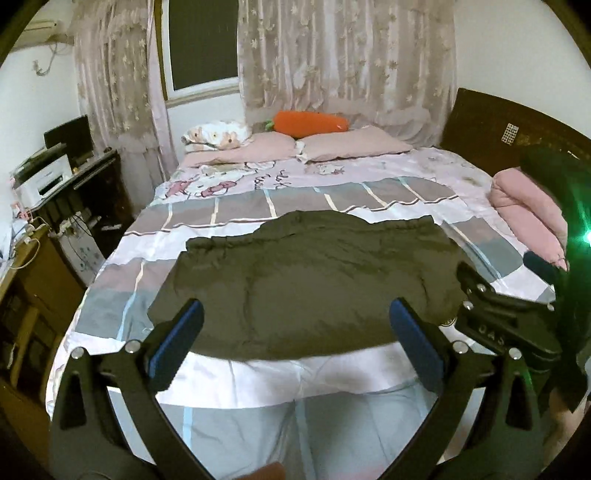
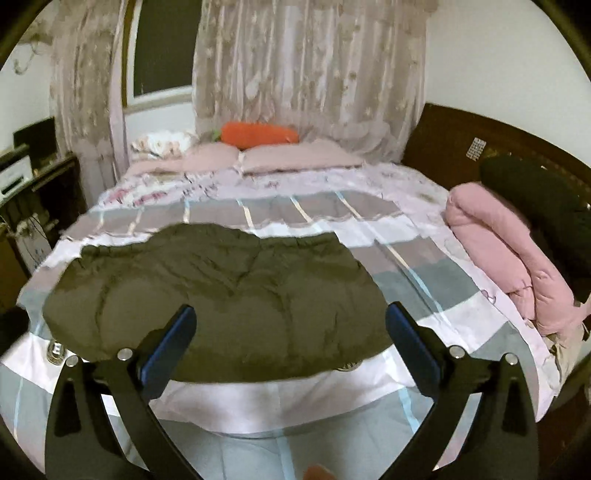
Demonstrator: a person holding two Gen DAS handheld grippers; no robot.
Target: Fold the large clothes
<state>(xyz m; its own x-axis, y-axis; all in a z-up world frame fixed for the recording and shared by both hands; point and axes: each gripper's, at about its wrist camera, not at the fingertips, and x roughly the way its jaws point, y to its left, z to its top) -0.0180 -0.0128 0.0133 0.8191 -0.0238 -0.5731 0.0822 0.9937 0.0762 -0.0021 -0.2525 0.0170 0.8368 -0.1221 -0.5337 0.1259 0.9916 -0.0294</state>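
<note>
Across the middle of both frames lies the olive-green garment [image 1: 310, 288], folded into a broad rumpled shape on the bed [image 1: 258, 369], whose cover is checked in grey, white and pale blue. At the bottom of the left wrist frame the left gripper [image 1: 295, 339] has its jaws spread wide, blue pads facing each other above the garment's near edge, with nothing between them. The right gripper [image 2: 291, 339] fills the bottom of the right wrist frame the same way, jaws wide and holding nothing.

Only the left wrist view shows the other tool: at its right edge the right gripper's black frame reaches in over the garment's right corner, with a green glare beside it. That view also shows, at far left, a dark desk [image 1: 85, 177] carrying white equipment, and an air conditioner [image 1: 40, 35] at upper left. The right wrist view is blurrier, yet it gives more of the pink quilt [image 2: 506, 254] rolled at the right side of the bed, with a black bundle [image 2: 546, 206] behind it. Both views show pink pillows [image 1: 354, 144] and an orange carrot-shaped cushion [image 1: 310, 123] at the top centre, beneath lace curtains [image 1: 332, 55].
</note>
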